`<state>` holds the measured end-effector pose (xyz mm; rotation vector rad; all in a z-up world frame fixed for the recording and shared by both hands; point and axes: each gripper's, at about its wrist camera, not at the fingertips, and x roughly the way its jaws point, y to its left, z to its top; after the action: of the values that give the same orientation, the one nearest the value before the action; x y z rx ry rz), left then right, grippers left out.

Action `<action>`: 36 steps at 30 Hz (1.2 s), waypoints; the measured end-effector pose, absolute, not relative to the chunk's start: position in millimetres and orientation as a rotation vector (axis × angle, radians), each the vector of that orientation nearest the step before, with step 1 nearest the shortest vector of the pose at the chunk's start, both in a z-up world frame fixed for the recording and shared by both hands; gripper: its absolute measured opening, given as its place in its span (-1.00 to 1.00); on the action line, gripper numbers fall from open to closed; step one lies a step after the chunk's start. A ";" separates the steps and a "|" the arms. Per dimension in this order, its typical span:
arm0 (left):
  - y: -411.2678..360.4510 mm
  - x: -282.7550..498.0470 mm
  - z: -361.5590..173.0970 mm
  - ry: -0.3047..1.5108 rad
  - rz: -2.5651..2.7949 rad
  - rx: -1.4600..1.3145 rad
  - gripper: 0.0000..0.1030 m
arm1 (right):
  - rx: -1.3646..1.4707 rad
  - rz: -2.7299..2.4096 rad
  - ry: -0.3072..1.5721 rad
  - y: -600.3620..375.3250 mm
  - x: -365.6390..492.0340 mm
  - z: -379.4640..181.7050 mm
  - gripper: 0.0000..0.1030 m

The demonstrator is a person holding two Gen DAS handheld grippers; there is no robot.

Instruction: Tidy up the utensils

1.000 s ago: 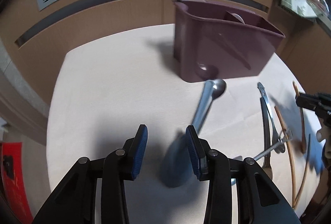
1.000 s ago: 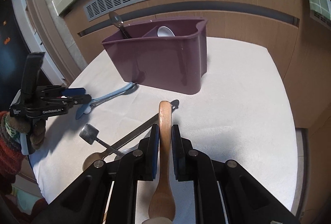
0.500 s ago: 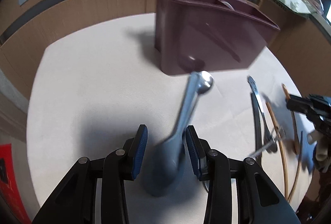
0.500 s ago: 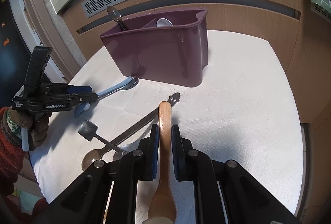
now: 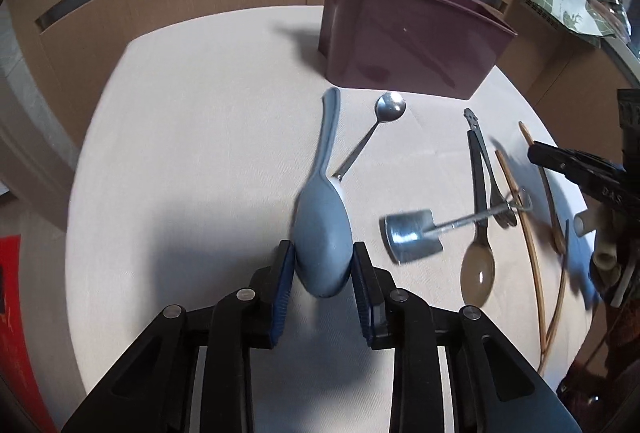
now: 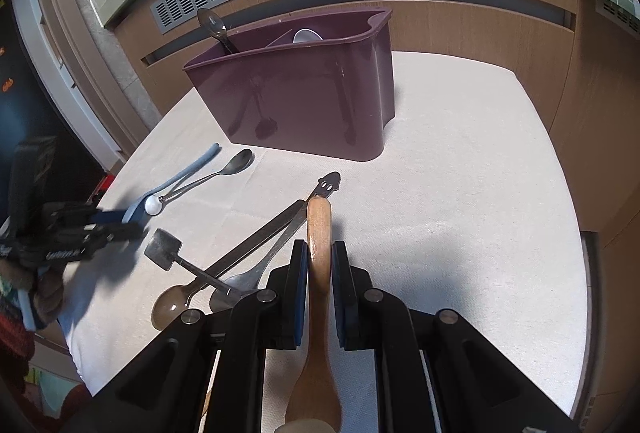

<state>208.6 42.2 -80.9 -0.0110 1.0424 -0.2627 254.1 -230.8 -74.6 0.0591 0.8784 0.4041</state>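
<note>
Two grippers, two spoons, above a white cloth.
The left gripper [image 5: 323, 269] has just closed on the matte blue spoon [image 5: 325, 233]; the right gripper [image 6: 319, 269] clamps the smooth wooden spoon [image 6: 318, 273] before the glossy maroon caddy [image 6: 304, 89].

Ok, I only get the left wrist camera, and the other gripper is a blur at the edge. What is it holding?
Observer: The right gripper is shut on a wooden spoon, with the handle pointing towards the purple bin.
Operator: Is the bin just one big space inside?
Observer: No, a thin wall splits it into two parts.
Operator: Which part has the dark spoon?
Observer: The dark spoon stands on the near side of that wall, and something white shows behind it.
</note>
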 end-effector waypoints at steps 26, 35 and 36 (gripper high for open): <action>4.8 306.1 -80.3 1.009 -0.243 0.143 -0.43 | 0.041 0.407 0.853 -219.6 250.5 -74.9 -0.79; 6.4 319.6 -82.3 1.032 -0.236 0.106 -0.44 | 0.042 0.402 0.823 -217.1 251.8 -71.6 -0.79; 8.5 322.1 -83.1 1.041 -0.238 0.095 -0.44 | 0.043 0.404 0.820 -216.3 251.9 -70.8 -0.79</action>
<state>322.1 8.5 -83.1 0.0946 1.0406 -0.2376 251.9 -216.3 -70.8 0.0429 0.8203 0.4040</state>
